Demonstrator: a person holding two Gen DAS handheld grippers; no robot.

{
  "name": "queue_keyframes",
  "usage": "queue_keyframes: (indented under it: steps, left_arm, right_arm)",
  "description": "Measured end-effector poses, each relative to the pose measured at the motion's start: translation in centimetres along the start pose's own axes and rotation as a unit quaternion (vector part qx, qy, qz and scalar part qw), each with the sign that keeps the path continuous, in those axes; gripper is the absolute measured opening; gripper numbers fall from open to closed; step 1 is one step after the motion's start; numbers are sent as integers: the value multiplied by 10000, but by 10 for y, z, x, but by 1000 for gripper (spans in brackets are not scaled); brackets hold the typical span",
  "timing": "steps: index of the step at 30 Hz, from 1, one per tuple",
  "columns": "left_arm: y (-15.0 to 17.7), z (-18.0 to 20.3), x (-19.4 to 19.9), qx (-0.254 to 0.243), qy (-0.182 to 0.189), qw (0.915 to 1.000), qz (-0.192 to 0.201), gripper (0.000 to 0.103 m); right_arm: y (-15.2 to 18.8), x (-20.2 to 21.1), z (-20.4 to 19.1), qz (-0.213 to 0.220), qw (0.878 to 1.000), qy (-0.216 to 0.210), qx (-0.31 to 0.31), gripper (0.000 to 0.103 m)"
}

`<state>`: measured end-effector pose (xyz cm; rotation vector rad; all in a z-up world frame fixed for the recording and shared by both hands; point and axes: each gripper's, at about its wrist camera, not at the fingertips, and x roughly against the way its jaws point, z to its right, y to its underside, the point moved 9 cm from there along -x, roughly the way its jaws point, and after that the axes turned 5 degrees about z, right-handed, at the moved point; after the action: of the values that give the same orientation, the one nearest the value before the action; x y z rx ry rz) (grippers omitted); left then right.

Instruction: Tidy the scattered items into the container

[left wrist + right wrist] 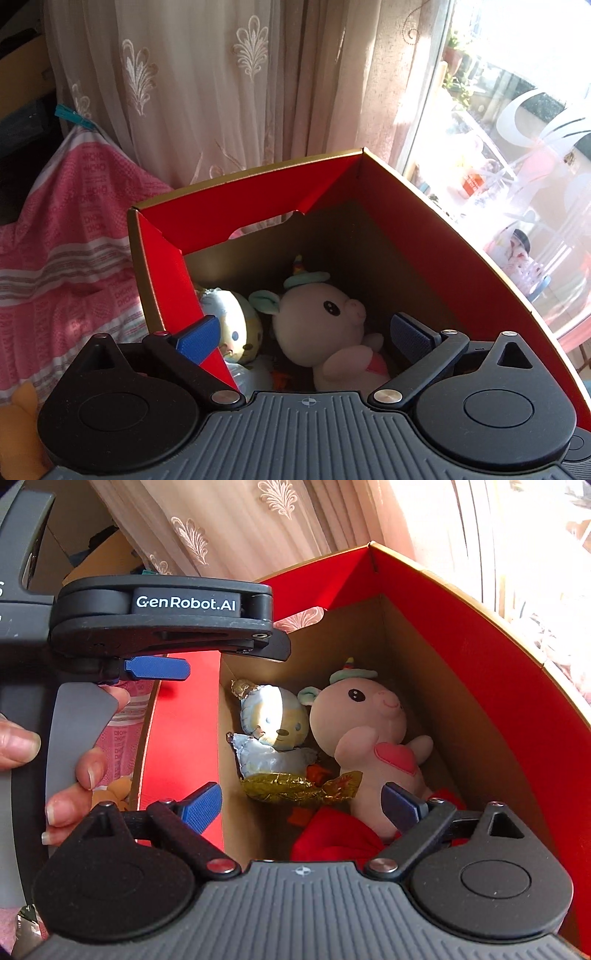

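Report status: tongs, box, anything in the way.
Both tongs open, empty: left, right. Pink unicorn plush and foil balloon inside box. Nothing in the way.

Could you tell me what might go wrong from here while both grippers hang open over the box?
1. The left gripper straddles the box's red side flap; withdrawing carelessly could snag it.
2. The orange toy lies outside the box and may be overlooked.
3. The two grippers are close and could collide.

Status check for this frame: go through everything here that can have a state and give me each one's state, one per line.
Box: open-topped, upright, partly filled.
Pink unicorn plush: inside box, on its back.
Foil balloon figure: inside box, crumpled, beside the plush.
Red cloth: inside box, bunched.
Left gripper: open, empty, over box.
Right gripper: open, empty, over box.
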<state>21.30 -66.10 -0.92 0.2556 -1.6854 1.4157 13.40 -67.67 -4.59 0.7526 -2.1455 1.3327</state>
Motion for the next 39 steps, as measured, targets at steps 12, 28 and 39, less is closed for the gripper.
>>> queue_keyframes:
  steps: [12,28,39]
  left_arm:
    - [21,32,17,-603,178,9980,34,103]
    - [32,64,48,-1760,492,9830,190,103]
    - [74,67,-2,-2101,162,9737,-863,103]
  right_arm:
    - [10,25,6,-58,9986,429,302,102]
    - [57,46,25,-722,9853,815,1316,102]
    - [71,39,19,-1010,9801,557,1616,102]
